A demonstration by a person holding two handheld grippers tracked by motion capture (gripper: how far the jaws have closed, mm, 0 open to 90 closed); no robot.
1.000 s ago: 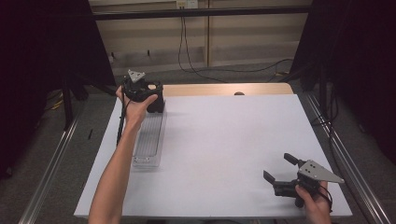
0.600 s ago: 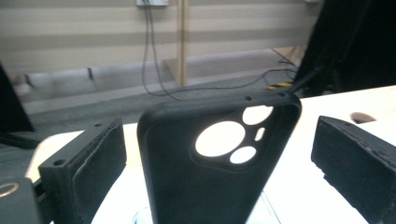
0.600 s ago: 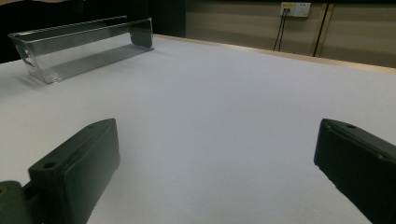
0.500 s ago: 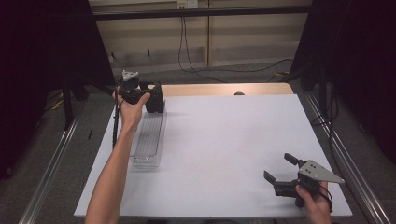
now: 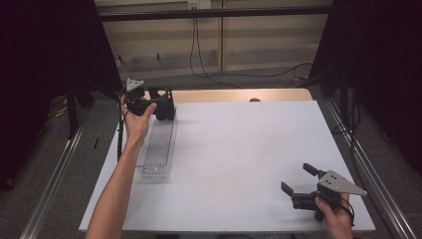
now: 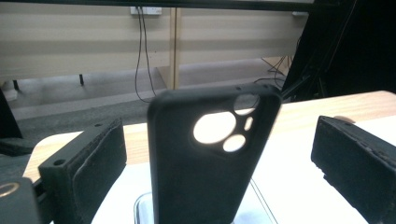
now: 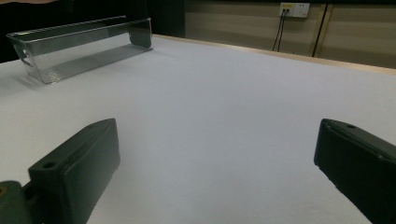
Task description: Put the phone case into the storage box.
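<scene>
A black phone case [image 5: 165, 105] stands upright at the far end of a long clear plastic tray [image 5: 158, 149] on the left of the white table. In the left gripper view the case [image 6: 205, 168] rises between my jaws, its camera cutouts showing, with a wide gap on each side. My left gripper [image 5: 149, 103] is open and level with the case, just to its left. My right gripper [image 5: 297, 178] rests open near the front right corner with nothing between its fingers; from there the tray [image 7: 79, 46] appears far off.
The white table top [image 5: 249, 149] spreads between the tray and the right gripper. A wooden strip [image 5: 234, 94] borders the far edge. Metal rails [image 5: 54, 169] run along both sides, and cables [image 5: 209, 55] hang by the back wall.
My left gripper has drawn back a little to the left, away from the phone case. The right gripper has not moved.
</scene>
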